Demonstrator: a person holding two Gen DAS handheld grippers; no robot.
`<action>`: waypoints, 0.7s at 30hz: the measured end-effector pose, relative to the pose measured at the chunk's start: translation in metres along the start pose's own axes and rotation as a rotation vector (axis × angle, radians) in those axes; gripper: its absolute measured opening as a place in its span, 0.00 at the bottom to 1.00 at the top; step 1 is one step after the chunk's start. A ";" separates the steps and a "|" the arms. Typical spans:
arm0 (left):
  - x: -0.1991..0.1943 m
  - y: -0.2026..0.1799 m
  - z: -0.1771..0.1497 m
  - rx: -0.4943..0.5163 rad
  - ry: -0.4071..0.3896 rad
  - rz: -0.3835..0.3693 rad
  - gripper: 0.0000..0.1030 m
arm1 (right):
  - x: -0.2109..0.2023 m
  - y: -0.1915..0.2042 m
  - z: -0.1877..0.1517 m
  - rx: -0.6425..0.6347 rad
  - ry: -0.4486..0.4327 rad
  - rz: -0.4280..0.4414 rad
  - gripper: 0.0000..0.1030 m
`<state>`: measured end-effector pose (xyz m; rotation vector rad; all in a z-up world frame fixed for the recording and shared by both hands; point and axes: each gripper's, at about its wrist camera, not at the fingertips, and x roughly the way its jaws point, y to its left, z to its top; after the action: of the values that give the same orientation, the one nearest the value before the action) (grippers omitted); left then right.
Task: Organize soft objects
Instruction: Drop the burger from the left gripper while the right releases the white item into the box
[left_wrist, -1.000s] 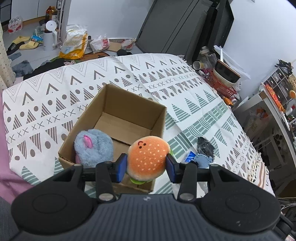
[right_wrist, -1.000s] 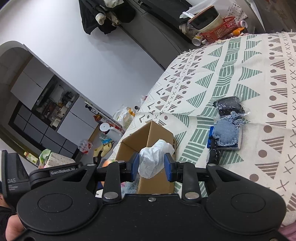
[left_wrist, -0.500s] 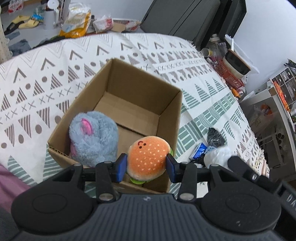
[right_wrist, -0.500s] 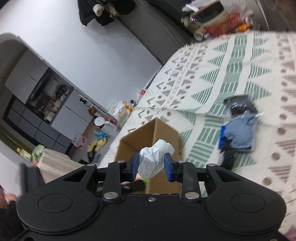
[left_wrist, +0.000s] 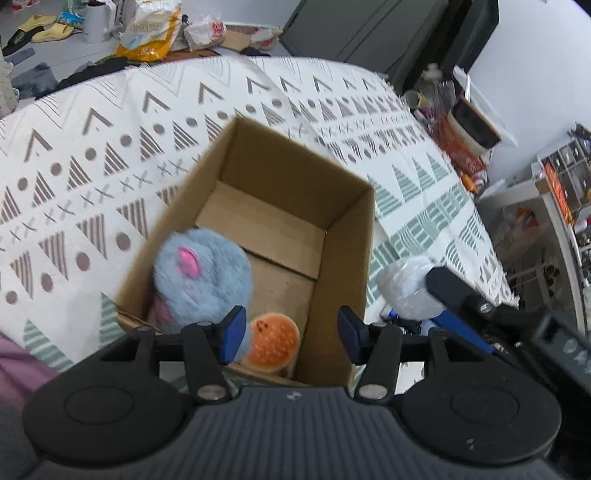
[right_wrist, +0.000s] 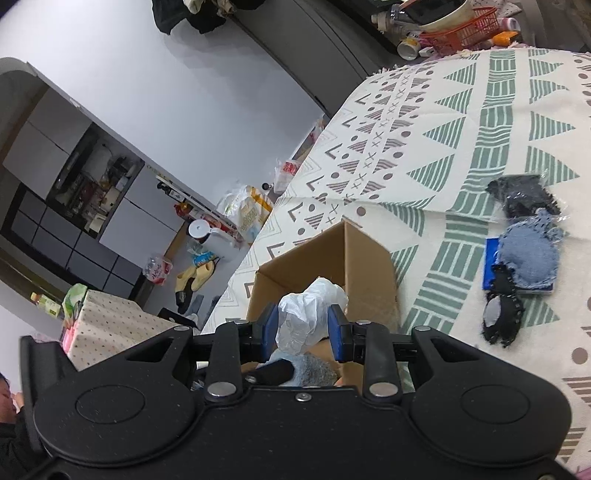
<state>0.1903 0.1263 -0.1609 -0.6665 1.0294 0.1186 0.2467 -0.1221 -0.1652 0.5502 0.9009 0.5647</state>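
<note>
two soft toys, a grey plush mouse and burger plush, lie in the cardboard box. left hand-held gripper hangs apart above them; right hand-held gripper clamps a white bag beside the box, not yet in; cloth pieces wait on the tabletop.

Black handheld grippers, blue pads
Left gripper: ribbed grey housing, silver screws; right gripper: matte black, round discs.
</note>
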 end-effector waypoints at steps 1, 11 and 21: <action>-0.003 0.003 0.003 -0.008 -0.007 0.000 0.52 | 0.002 0.003 -0.001 -0.004 0.004 -0.003 0.28; -0.025 0.021 0.017 -0.038 -0.052 0.033 0.61 | 0.021 0.022 -0.010 -0.045 0.033 -0.053 0.28; -0.047 0.036 0.024 -0.055 -0.095 0.076 0.74 | 0.035 0.028 -0.018 -0.045 0.062 -0.098 0.36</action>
<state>0.1694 0.1785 -0.1302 -0.6653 0.9633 0.2433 0.2424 -0.0755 -0.1759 0.4476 0.9665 0.5137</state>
